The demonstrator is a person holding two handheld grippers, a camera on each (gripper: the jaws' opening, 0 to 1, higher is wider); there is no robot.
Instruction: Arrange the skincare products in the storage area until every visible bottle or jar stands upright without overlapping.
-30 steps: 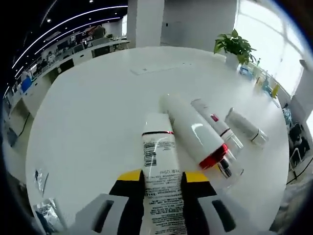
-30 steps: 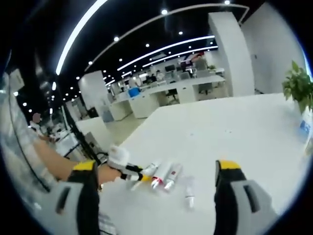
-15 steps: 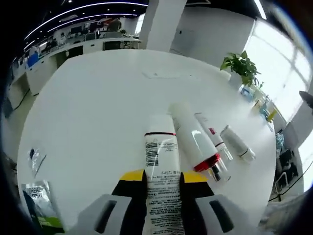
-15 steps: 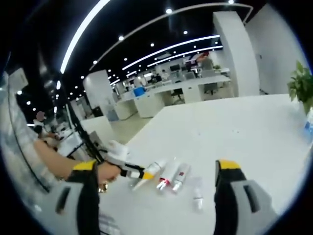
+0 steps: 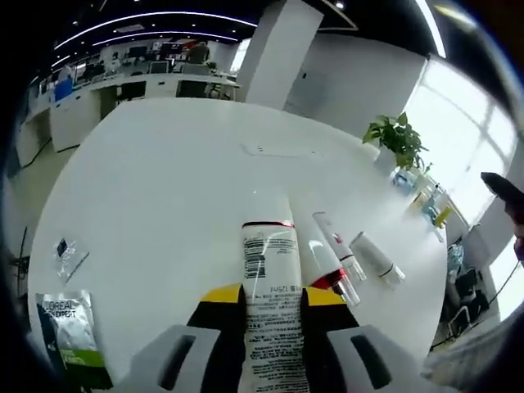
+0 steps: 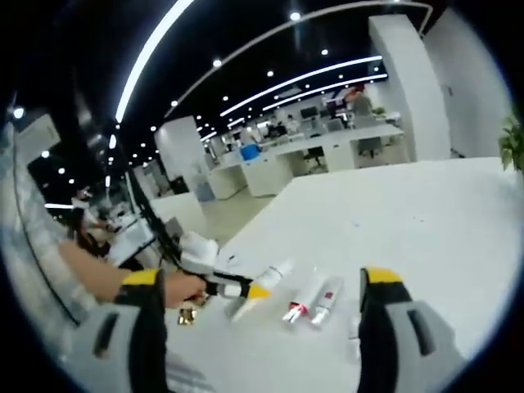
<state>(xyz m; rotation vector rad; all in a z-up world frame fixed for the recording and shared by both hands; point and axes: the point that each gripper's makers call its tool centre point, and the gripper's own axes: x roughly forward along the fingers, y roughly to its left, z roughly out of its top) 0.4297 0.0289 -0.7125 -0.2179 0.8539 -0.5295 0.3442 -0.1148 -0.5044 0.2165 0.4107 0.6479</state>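
My left gripper (image 5: 266, 299) is shut on a white tube (image 5: 266, 254) with a red band and black print, holding it in the air above the white table (image 5: 164, 180). Beyond it, three more products lie on their sides: a thick white bottle with a red band (image 5: 322, 260), a slim white tube (image 5: 334, 241) and a short white bottle (image 5: 375, 258). In the right gripper view the left gripper (image 6: 246, 290) comes in from the left in a person's hand, the tube (image 6: 268, 276) slanting upward. My right gripper (image 6: 259, 282) is open, high above the table, with two lying bottles (image 6: 315, 300) below.
A green-and-white sachet (image 5: 70, 332) and a small clear packet (image 5: 65, 250) lie at the table's near left. A potted plant (image 5: 397, 139) and some small bottles (image 5: 434, 209) stand at the far right edge. Office desks lie beyond the table.
The left gripper has risen with the white tube, so the lying bottles look smaller and farther. In the right gripper view the tube now tilts upward, off the table.
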